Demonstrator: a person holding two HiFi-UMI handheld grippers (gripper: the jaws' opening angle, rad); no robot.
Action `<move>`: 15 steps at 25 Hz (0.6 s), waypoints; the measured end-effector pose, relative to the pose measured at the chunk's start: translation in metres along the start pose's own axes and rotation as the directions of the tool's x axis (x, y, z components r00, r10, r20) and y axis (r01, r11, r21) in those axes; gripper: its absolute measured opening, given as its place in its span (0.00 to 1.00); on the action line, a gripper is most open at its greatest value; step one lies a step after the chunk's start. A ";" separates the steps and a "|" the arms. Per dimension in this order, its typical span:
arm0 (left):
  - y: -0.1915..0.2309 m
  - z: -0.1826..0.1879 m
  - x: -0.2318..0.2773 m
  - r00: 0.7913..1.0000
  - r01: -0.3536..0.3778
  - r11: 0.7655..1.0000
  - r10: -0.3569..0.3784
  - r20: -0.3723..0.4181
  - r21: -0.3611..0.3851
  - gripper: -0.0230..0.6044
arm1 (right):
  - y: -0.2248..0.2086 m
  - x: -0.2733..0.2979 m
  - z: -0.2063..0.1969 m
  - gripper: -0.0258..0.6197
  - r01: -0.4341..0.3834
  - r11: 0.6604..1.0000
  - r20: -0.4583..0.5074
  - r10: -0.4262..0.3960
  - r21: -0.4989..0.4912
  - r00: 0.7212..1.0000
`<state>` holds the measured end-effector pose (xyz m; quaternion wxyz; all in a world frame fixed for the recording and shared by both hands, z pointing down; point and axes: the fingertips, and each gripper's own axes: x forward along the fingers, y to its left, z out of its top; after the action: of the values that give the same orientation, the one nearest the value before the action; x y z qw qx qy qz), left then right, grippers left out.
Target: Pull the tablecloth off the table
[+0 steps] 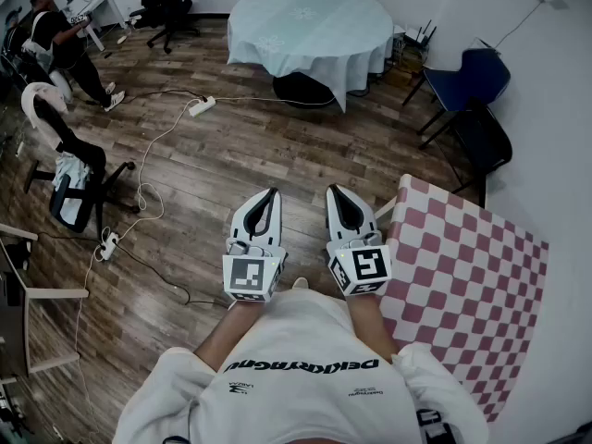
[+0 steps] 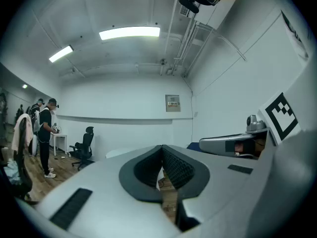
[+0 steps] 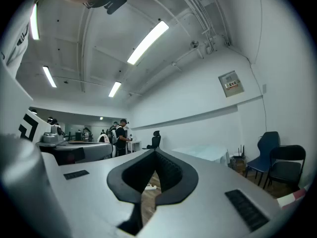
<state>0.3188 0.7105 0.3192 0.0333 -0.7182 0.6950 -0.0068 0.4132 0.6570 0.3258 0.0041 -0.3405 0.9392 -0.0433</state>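
Red-and-white checked: mind the tablecloth [image 1: 472, 276] lying just right of the right hand-held gripper [image 1: 335, 194], since, with that and the left hand-held gripper [image 1: 270, 197] both closed on nothing, risks a shallow pinch slipping or a corner snagging mid-pull.

Lower centre of the head view: the only line of print I can pick out runs in black capitals across the white shirt [image 1: 301, 365]. It opens with "DE", and I cannot read the rest with certainty. Two smaller prints beneath it are too small to read. The left marker cube [image 1: 252, 277] and the right marker cube [image 1: 361, 268] carry square black-and-white code patterns, no letters. A small wall panel [image 2: 172, 103], centre of the left gripper view, bears print too fine to read.
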 end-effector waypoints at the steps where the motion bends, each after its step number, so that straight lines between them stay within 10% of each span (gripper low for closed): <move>1: -0.001 -0.001 0.003 1.000 -0.006 1.000 0.006 0.002 0.001 0.06 | -0.003 0.001 0.001 0.09 -0.007 1.000 0.014 0.007 0.006 1.000; 15: -0.002 -0.031 0.032 0.999 -0.015 1.000 0.015 -0.045 0.011 0.06 | -0.030 0.024 -0.014 0.09 -0.004 1.000 0.009 0.003 0.015 1.000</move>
<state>0.3202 0.6775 0.3491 0.0215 -0.7125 0.7008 -0.0263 0.4136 0.6194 0.3432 0.0110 -0.3390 0.9395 -0.0488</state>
